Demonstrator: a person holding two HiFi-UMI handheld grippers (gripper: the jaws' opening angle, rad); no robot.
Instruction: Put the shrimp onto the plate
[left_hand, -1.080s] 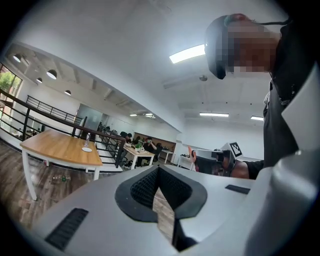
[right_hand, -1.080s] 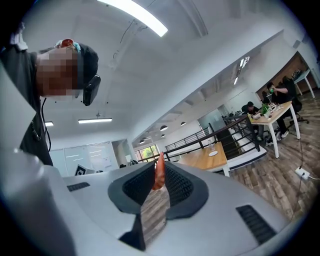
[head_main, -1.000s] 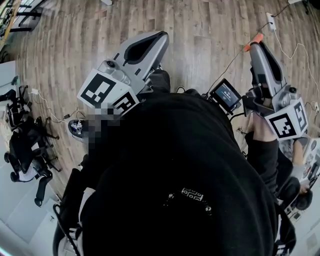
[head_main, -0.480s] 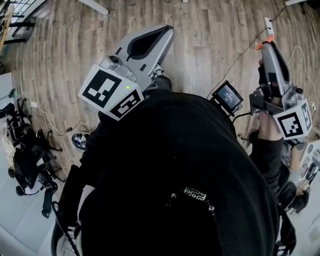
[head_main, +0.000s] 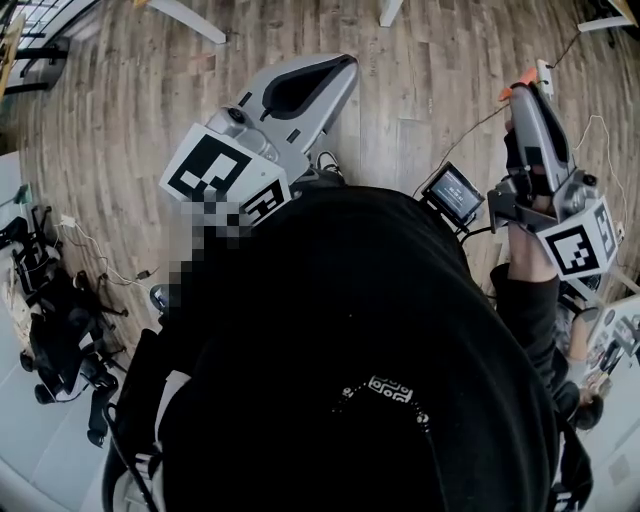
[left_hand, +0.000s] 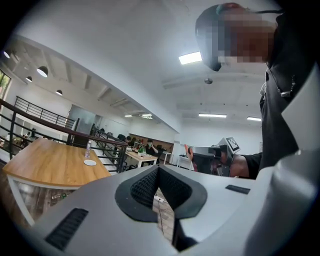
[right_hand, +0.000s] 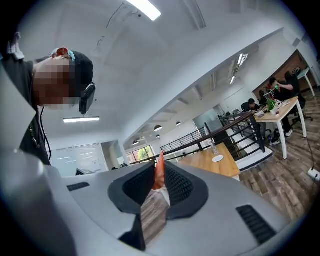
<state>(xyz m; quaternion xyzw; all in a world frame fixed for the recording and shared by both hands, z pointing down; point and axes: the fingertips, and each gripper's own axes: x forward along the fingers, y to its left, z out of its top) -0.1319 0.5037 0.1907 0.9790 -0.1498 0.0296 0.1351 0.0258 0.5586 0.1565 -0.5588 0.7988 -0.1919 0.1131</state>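
The right hand-held gripper (head_main: 527, 88) is clamped on an orange shrimp (right_hand: 159, 172), whose tip pokes out past the ribbed pads. The left hand-held gripper (left_hand: 158, 168) has its jaws closed tip to tip, with nothing between them. Both are held above the wooden floor (head_main: 420, 90). Well apart from them, a small white plate (right_hand: 218, 158) lies on a wooden desk (right_hand: 220, 168) beside a bottle (right_hand: 214, 148).

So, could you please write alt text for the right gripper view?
The right gripper is shut on an orange shrimp, its tip poking up between the jaws. Beyond stand a wooden table with a white plate, a railing and people at a far desk.
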